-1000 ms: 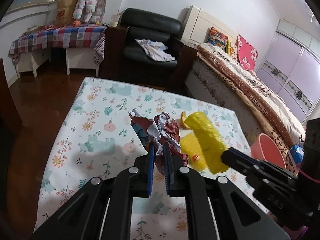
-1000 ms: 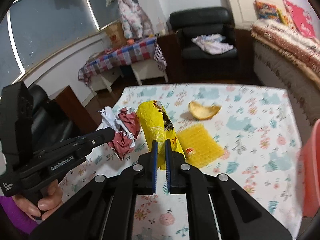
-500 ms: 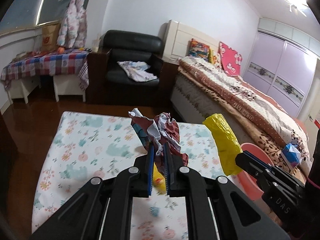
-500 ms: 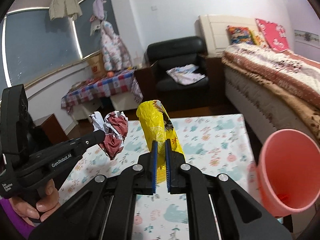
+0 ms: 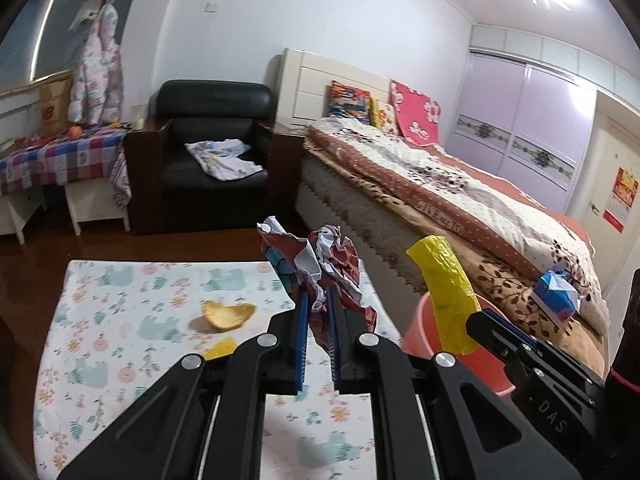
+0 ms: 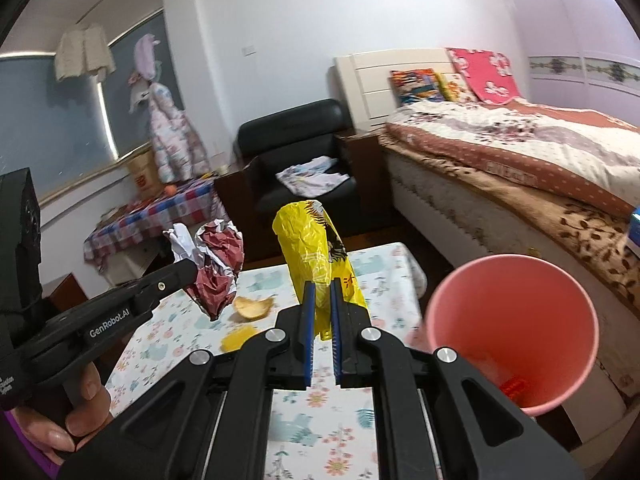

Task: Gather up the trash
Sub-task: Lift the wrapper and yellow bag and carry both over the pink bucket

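Both grippers had swung from over the counter (image 5: 120, 320) toward the pink bin (image 6: 516, 320). Left gripper (image 5: 318, 300): jaws clamped on crumpled red-white paper (image 5: 328, 264), held clear above the counter. Right gripper (image 6: 322, 300): jaws pinched on yellow plastic bag (image 6: 312, 248), bin just right of them. Peel (image 5: 228, 314) lay left of the left jaws.

Pink bin (image 5: 416, 332) half hidden; base unseen
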A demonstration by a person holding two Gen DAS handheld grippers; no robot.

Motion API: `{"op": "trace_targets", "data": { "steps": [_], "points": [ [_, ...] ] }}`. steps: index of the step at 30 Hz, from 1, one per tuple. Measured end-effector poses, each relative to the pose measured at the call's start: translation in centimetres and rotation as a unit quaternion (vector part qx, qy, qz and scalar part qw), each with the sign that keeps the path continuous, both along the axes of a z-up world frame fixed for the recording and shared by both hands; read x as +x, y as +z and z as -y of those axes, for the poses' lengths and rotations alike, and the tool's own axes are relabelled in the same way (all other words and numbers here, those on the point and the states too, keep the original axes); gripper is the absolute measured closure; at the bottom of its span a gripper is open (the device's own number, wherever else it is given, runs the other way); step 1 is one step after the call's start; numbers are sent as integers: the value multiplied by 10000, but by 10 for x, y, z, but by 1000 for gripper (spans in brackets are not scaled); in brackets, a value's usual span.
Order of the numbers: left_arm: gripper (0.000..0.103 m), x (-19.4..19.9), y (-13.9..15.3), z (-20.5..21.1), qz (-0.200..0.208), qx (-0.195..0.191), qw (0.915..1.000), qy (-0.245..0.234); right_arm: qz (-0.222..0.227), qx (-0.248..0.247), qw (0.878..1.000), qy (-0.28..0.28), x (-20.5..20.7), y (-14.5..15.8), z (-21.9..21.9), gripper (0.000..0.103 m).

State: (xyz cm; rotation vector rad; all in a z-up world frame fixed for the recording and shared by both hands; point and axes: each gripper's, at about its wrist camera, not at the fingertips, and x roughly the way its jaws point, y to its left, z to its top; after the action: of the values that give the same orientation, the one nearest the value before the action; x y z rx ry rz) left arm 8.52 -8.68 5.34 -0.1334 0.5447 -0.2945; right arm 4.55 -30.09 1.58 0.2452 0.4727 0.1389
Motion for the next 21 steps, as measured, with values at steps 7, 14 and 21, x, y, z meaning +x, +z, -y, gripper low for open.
{"op": "trace_targets", "data": {
  "steps": [7,14,21],
  "points": [
    [95,4,1,42,31,35,9995,-323,-30,79,9989,-466,-7,-3,32,96],
    [95,6,-3,83,44,124,9977,-658,-49,164,9959,-893,-17,-8,60,96],
    [95,11,-11,110,-2,201,9964,-826,-111,261,9924,-1201,-18,-16,88,95]
  ]
}}
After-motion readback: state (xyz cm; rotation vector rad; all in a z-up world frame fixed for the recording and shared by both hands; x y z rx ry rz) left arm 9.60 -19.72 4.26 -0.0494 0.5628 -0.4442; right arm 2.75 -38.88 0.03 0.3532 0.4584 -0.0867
